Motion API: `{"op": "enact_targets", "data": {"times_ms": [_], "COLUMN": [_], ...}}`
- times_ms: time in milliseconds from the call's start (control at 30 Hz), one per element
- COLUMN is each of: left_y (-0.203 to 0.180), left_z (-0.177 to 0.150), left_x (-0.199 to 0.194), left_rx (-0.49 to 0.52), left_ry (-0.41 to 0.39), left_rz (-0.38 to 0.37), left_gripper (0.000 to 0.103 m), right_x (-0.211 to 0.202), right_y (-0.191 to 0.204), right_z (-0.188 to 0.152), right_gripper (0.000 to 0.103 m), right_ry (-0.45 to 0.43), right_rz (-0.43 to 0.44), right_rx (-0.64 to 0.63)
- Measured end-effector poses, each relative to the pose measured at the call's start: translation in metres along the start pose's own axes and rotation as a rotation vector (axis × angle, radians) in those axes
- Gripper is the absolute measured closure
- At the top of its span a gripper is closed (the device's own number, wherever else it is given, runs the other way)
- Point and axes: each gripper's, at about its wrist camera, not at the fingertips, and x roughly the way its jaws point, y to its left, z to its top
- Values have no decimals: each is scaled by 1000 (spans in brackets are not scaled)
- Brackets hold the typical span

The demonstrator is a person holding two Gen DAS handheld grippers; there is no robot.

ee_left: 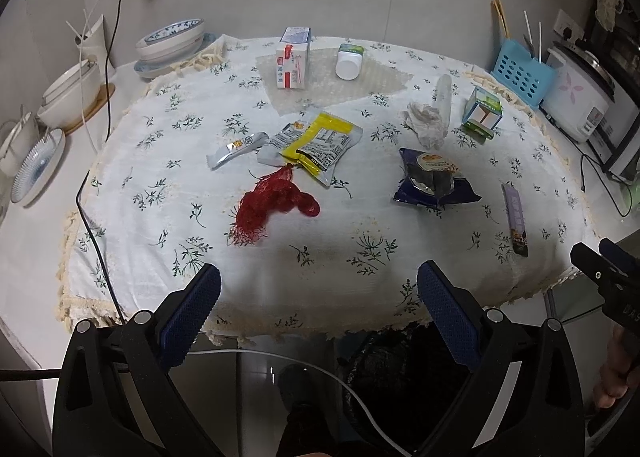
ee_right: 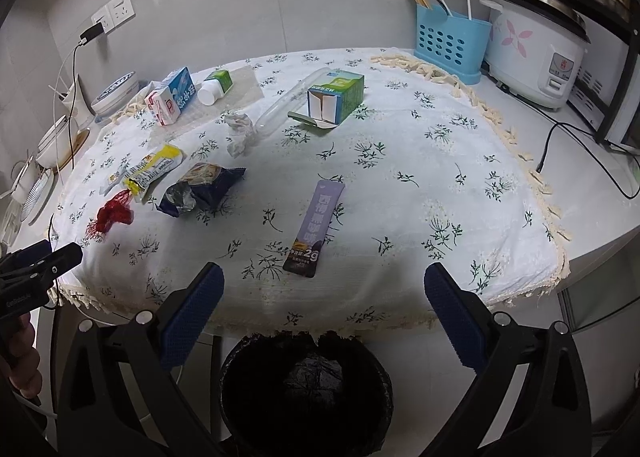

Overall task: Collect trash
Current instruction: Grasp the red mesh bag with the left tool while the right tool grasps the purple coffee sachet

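Note:
Trash lies on the floral tablecloth [ee_left: 280, 265]: a red net bag [ee_left: 272, 203], a yellow wrapper [ee_left: 318, 145], a silver sachet [ee_left: 236, 149], a dark blue snack bag [ee_left: 434, 179], a purple stick packet [ee_right: 316, 227], crumpled tissue [ee_left: 426, 123], a clear tube [ee_right: 286, 103], a green carton [ee_right: 336, 99], a milk carton [ee_left: 292, 63] and a white bottle [ee_left: 348, 63]. A black-lined bin [ee_right: 306, 385] stands below the table's front edge. My left gripper [ee_left: 318, 309] and right gripper [ee_right: 324, 309] are open and empty, at the front edge above the bin.
Bowls and plates [ee_left: 172, 43] stand at the back left beside a charger cable [ee_left: 114, 29]. A blue utensil basket [ee_right: 450, 43], a rice cooker [ee_right: 538, 47] and a microwave are at the right. A cable [ee_right: 580, 153] trails on the counter.

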Motion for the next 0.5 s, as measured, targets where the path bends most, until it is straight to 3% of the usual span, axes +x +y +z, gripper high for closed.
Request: {"op": "enact_targets", "data": {"times_ms": [200,500], "left_y": [6,31], "left_z": [16,43], "left_x": [13,65], "left_rx": [5,12], "left_ry": [3,44], "left_rz": [6,50], "left_gripper": [6,7], "right_x": [8,57], "right_y": [6,18], "right_z": [12,37], "right_gripper": [7,12], "right_ry": [1,47], "right_rz": [-3,-16], "right_rx": [-6,-4]}}
